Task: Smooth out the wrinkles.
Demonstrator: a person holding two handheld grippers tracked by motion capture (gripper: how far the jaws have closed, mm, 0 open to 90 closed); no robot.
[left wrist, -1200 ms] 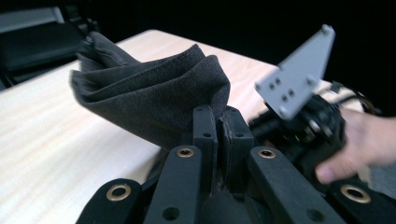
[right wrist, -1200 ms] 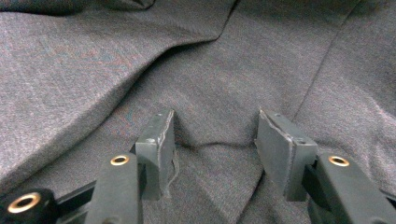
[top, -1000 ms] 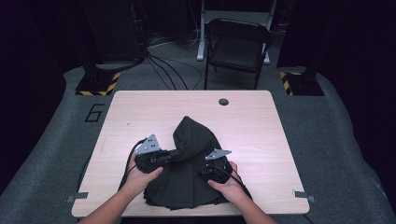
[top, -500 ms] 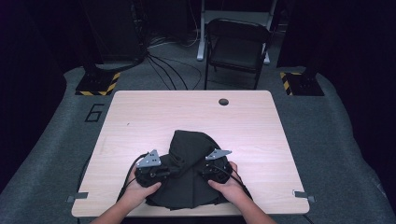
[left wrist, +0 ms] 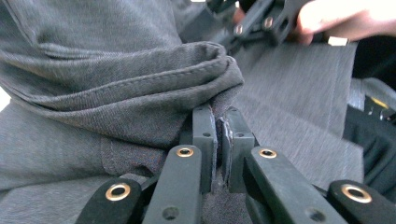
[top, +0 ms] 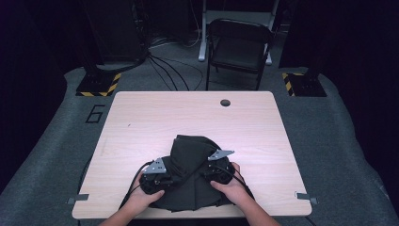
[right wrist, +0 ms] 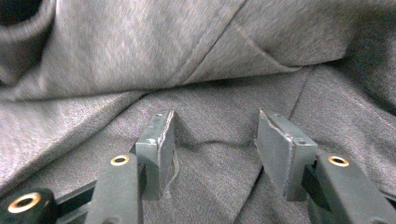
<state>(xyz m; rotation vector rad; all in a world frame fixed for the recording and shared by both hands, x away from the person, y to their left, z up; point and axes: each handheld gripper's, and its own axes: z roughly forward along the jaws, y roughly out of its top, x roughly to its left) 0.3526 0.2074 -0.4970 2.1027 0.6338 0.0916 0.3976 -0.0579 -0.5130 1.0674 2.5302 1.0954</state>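
A dark grey garment (top: 188, 150) lies bunched at the near middle of the wooden table (top: 188, 117). My left gripper (top: 170, 175) is at its left side, shut on a thick seamed fold of the cloth (left wrist: 116, 84), which bulges out just past the closed pads (left wrist: 205, 135). At the garment's right side, my right gripper (top: 208, 165) is open. Its fingertips (right wrist: 159, 135) rest on flat fabric (right wrist: 187, 56) with a gap between them and nothing pinched. The left gripper view also shows the right gripper (left wrist: 261, 23) and the hand holding it at the top.
A round cable hole (top: 225, 102) sits near the table's far edge. A black folding chair (top: 240, 47) stands beyond the table, with cables on the floor. Bare tabletop lies to the left, right and far side of the garment.
The left gripper has come down and toward the near edge with the fold in it. The garment's raised peak has sunk lower and flatter. The right gripper has stayed put.
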